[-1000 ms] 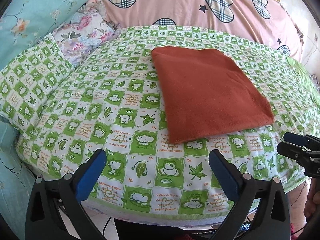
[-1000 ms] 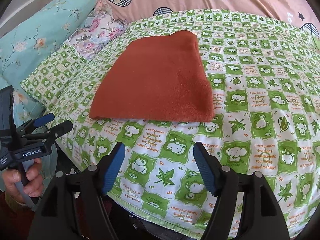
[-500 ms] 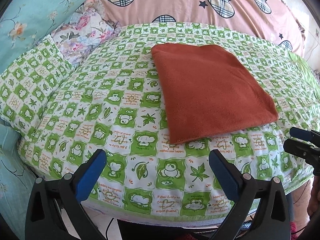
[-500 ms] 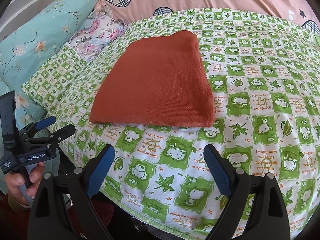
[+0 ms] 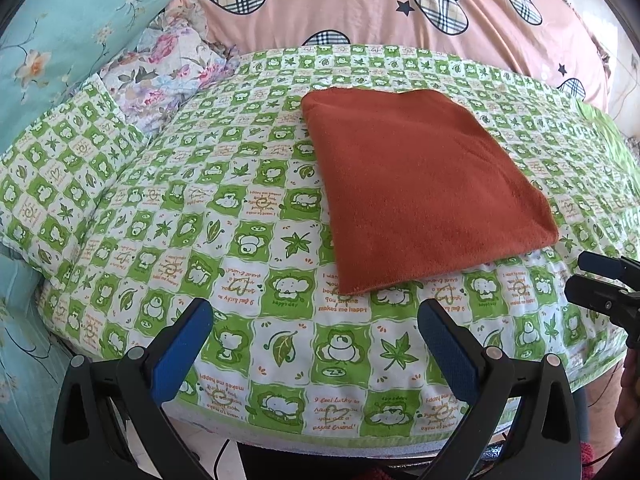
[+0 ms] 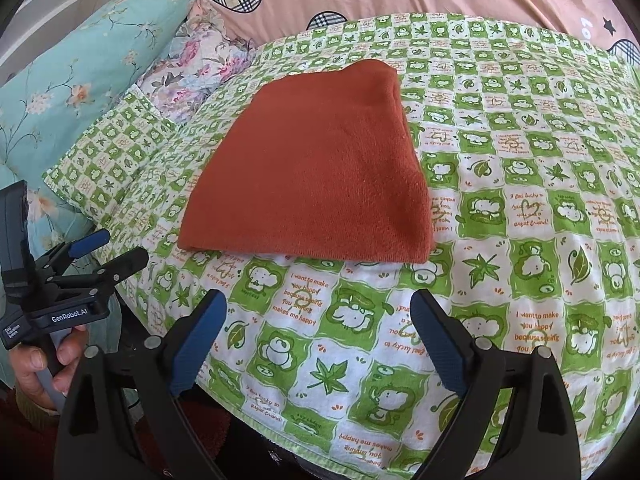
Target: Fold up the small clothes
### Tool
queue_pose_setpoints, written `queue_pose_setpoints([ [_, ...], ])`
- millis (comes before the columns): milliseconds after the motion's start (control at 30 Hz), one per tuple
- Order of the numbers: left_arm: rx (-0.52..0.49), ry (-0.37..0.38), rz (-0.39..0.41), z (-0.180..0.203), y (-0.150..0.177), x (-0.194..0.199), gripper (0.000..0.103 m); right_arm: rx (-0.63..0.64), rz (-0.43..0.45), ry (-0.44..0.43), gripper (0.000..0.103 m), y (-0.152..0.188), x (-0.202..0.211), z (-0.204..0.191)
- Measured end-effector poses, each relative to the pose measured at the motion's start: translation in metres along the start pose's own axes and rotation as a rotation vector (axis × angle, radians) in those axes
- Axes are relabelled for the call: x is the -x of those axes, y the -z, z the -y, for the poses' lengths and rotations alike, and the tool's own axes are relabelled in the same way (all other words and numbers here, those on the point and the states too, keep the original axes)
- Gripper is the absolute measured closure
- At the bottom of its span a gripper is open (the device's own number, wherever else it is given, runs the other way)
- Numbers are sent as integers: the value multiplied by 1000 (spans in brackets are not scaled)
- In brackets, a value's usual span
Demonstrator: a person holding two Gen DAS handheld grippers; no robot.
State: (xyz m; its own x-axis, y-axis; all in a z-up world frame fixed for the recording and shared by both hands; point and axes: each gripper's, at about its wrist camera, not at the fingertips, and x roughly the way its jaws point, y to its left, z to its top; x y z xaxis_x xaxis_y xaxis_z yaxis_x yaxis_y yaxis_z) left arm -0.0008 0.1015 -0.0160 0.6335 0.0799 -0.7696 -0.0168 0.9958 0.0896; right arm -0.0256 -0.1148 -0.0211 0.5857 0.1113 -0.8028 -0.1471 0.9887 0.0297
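the left gripper [image 5: 314, 330] is held low at the near edge of the green checked sheet [image 5: 248, 216], level and pointing across it, with both blue-padded fingers [image 5: 182, 344] spread wide apart and nothing between them. the right gripper [image 6: 318, 330] is held in the same pose, fingers [image 6: 438, 346] spread wide and empty. in the right wrist view the left gripper shows from the side, left of the sheet's near corner, with a hand [image 6: 42, 364] wrapped around its handle below the body. in the left wrist view the tips of the right gripper show at the right margin, off the sheet's near right edge.

the rust-red cloth [image 5: 420, 196] lies flat on the sheet as 1 folded rectangle, set at a slant to the sheet's squares. its near edge lies beyond both grippers' fingertips, apart from them; neither gripper touches it.

past the sheet's far edge rises a pink cover with plaid hearts [image 5: 360, 0]. at the sheet's far left corner lies a floral pillow [image 5: 160, 68], with a turquoise flowered pillow [image 5: 68, 28] left of that. a pillow in the same green check [image 5: 60, 176] lies along the sheet's left side. only bare sheet lies between the grippers and the cloth.
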Motion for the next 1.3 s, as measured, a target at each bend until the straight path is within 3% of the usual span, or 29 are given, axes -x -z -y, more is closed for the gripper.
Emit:
queue_pose_setpoints([
  [300, -8, -12, 23, -5, -24, 2, 1, 55, -1, 16, 6, -31, -1, -1],
  [567, -5, -68, 23, -4, -44, -4, 1, 55, 2, 15, 1, -54, -10, -5],
  [1300, -32, -107, -24, 10, -40, -17, 1, 66, -40, 26, 1, -46, -21, -13],
])
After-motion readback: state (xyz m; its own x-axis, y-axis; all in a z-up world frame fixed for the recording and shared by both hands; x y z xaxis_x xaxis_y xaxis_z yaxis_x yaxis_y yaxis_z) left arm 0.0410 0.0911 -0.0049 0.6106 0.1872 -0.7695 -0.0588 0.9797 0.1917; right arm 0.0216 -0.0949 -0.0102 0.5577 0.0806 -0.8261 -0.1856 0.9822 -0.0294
